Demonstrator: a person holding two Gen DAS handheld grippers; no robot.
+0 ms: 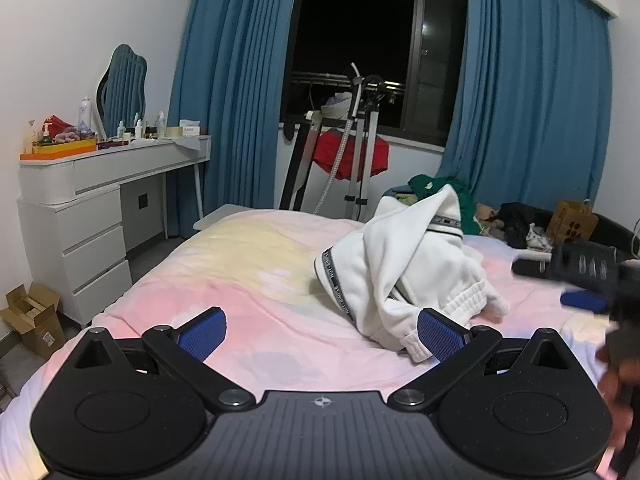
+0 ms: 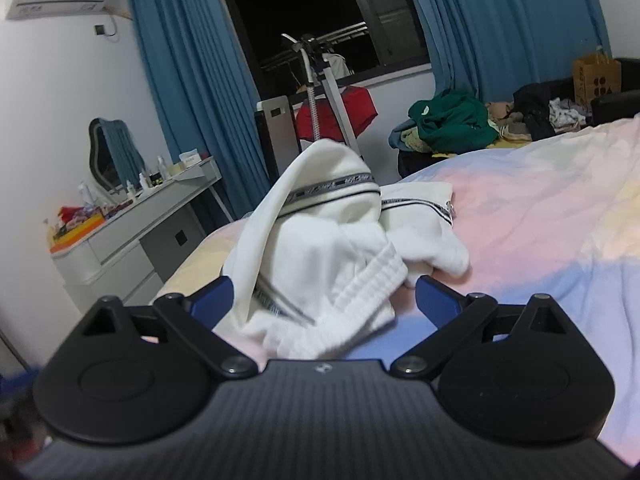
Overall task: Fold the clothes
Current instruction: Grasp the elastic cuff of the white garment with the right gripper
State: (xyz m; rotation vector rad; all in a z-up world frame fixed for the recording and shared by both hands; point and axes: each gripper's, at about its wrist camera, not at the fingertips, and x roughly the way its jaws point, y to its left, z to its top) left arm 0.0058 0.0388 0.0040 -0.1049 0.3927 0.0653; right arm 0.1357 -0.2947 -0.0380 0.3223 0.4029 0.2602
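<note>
A crumpled white garment (image 1: 404,268) with dark lettered trim sits heaped on the pastel pink and yellow bed cover (image 1: 240,280). My left gripper (image 1: 322,330) is open just in front of it, low over the cover. Its right pad (image 1: 440,332) is at the garment's ribbed hem, and nothing lies between the pads. The right gripper (image 1: 568,284) shows blurred at the right edge, beside the garment. In the right wrist view my right gripper (image 2: 324,300) is wide open with the white garment (image 2: 320,248) bunched between its fingers. The pads do not press on the cloth.
A white dressing table (image 1: 96,208) with a mirror and bottles stands left of the bed. A steamer stand (image 1: 360,152) with a red garment is by the window. A clothes pile with a green top (image 2: 452,120), a paper bag (image 2: 596,80) and a floor carton (image 1: 32,316) surround the bed.
</note>
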